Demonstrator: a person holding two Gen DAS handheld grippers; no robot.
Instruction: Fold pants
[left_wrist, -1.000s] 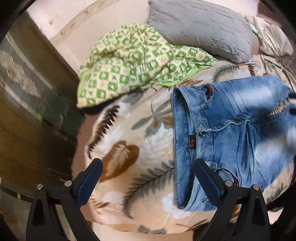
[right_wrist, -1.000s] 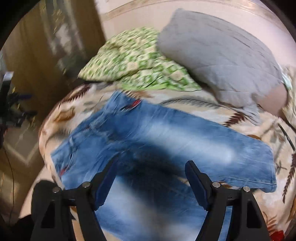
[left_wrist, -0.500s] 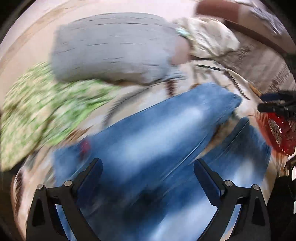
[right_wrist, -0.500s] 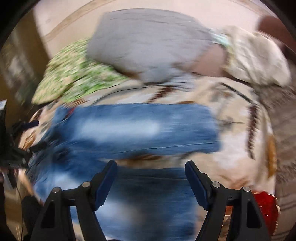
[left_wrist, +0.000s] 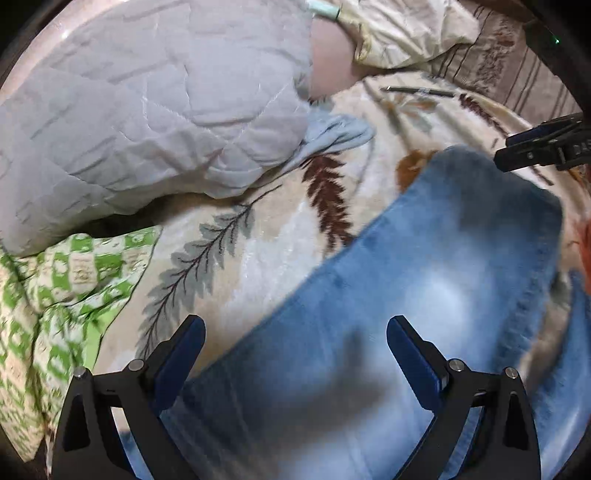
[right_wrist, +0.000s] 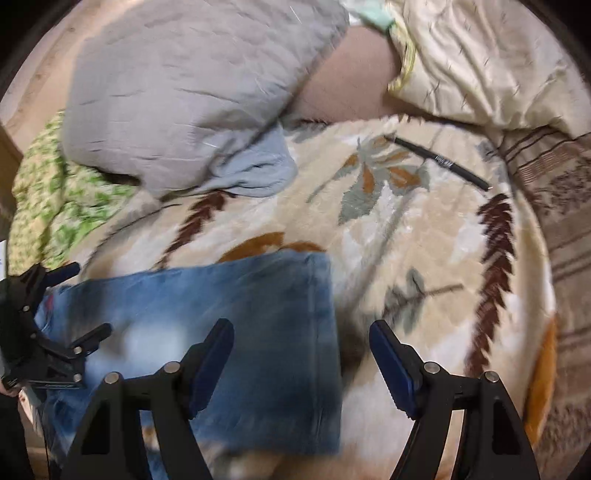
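Blue faded jeans (left_wrist: 424, 295) lie spread flat on a leaf-patterned blanket (left_wrist: 266, 240). In the left wrist view my left gripper (left_wrist: 295, 354) hangs open above a trouser leg, nothing between its blue pads. The right wrist view shows the leg ends (right_wrist: 258, 314) with their hems; my right gripper (right_wrist: 301, 354) stands open above the hem edge, its jaws wide and empty. The left gripper (right_wrist: 55, 332) shows at that view's left edge over the jeans. A finger of the right gripper (left_wrist: 539, 147) pokes in at the left wrist view's right edge.
A grey quilted pillow (left_wrist: 140, 122) and a green checked cloth (left_wrist: 55, 302) lie along the back of the bed. A cream pillow (right_wrist: 480, 62) sits back right. A black pen (right_wrist: 439, 162) rests on the blanket (right_wrist: 424, 258) beyond the hems. A striped brown cover (right_wrist: 554, 203) lies at right.
Both grippers have swept along the jeans from the waistband end toward the leg hems and come lower. The waistband has left the left wrist view; jaws stayed open.
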